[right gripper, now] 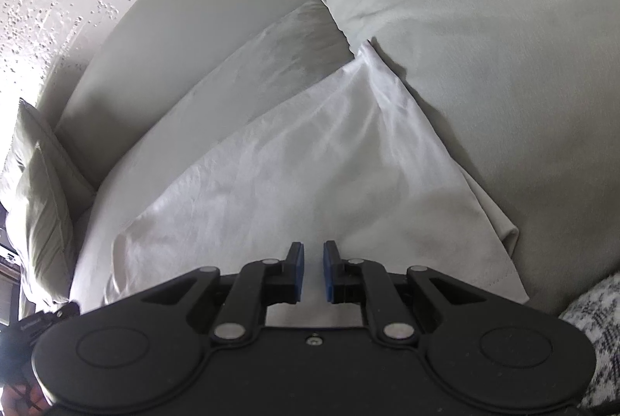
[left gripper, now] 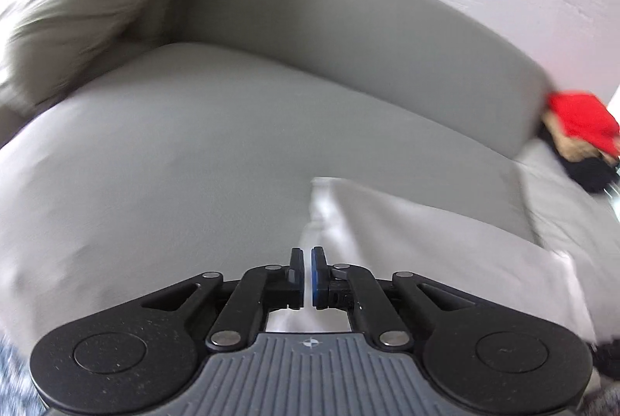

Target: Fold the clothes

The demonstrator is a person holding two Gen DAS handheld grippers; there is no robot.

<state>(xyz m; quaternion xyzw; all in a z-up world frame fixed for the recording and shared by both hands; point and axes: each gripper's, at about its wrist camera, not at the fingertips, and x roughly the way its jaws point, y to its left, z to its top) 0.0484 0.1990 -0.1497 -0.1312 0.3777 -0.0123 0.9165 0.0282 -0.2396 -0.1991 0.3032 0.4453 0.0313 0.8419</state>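
White cloth (right gripper: 294, 160) blurs at lower right of your left view, your left gripper (left gripper: 307, 274) pinching its edge, right gripper (right gripper: 313, 270) slightly apart, empty.

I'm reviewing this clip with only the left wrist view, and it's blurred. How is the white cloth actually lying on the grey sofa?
Observer: In the right wrist view, the white cloth lies spread and wrinkled over the grey sofa seat. It narrows to a point against a large grey cushion.
Operator: What's the right gripper doing?
Observer: The right gripper points at the near part of the cloth. Its jaws are slightly apart, with nothing pinched between them.
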